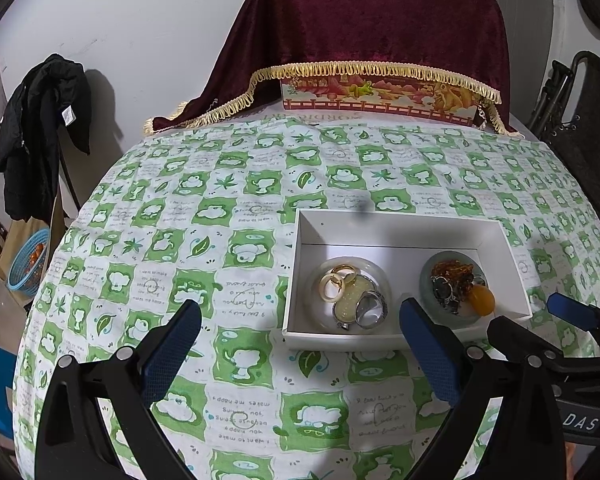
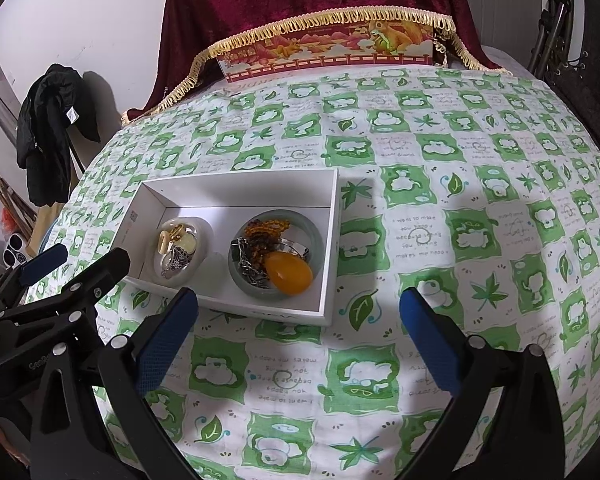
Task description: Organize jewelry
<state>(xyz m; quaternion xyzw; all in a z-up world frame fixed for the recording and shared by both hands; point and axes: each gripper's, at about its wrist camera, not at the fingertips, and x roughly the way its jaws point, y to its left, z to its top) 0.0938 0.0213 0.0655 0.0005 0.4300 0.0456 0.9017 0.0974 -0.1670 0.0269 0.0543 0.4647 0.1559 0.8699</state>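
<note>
Left gripper (image 1: pixel 300 332) spread wide, blue pads (image 1: pixel 168 356) well apart, nothing between them, held above the green-and-white tablecloth (image 1: pixel 204 240). Right gripper (image 2: pixel 298 322) likewise wide open and empty; its own tips only partly seen in the left wrist view, cut by the frame edge. White box (image 1: pixel 496 236) lay on the cloth just ahead of both tools, toward the right of the left gripper and toward the left of the right one. Inside, side by side: clear dish (image 1: pixel 316 280) with pale rings (image 1: pixel 334 286), a silver ring (image 1: pixel 370 310) and a yellowish piece, tangled and hard to separate; grey-green dish (image 2: pixel 320 240) with an amber bead strand (image 2: pixel 266 230), dark silver chain pieces not resolvable individually, and an orange oval stone (image 2: pixel 288 272). Near box wall hid part of the dish bases. Beyond, dark red fringed cloth (image 1: pixel 360 20) draped over a printed box (image 1: pixel 380 100), mostly covered. Black jacket (image 1: pixel 40 128) hung at left.
</note>
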